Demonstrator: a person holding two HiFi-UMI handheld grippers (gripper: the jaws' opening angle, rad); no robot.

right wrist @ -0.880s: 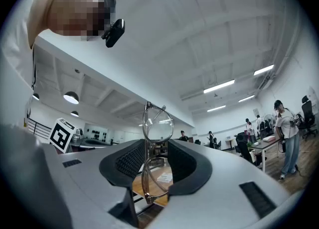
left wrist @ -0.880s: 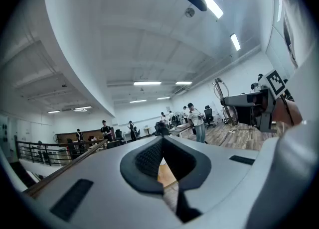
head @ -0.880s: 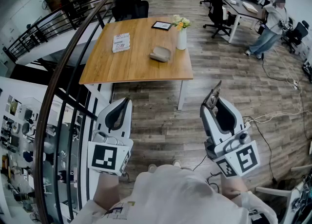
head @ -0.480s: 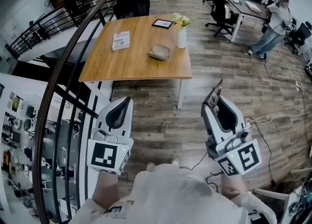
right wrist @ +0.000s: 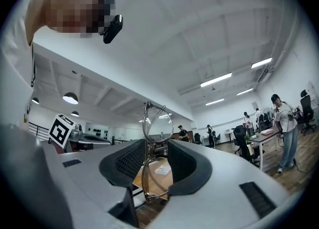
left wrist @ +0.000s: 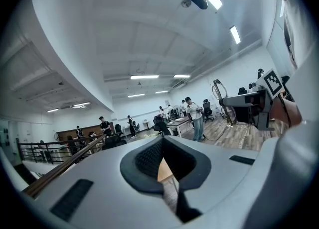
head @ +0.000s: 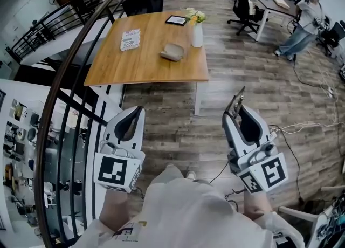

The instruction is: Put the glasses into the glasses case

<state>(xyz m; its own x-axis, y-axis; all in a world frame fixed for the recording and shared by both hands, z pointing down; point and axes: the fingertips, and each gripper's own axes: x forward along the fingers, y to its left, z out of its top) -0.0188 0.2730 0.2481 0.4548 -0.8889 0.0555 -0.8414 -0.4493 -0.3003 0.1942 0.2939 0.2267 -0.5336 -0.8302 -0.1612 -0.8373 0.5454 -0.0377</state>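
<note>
Right gripper (head: 240,113) holds glasses (right wrist: 149,146); table (head: 145,58) ahead (railing (head: 59,93) left).

Left claw (head: 139,110) closed, right claw (head: 235,113) grips glasses (right wrist: 158,123).

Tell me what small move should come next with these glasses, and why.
Probably step toward the wooden table, carrying the glasses forward. The right hand-held gripper is closed on them, but the glasses case lies on that table well ahead, seemingly out of reach from here. The left hand-held gripper is shut and empty.
</note>
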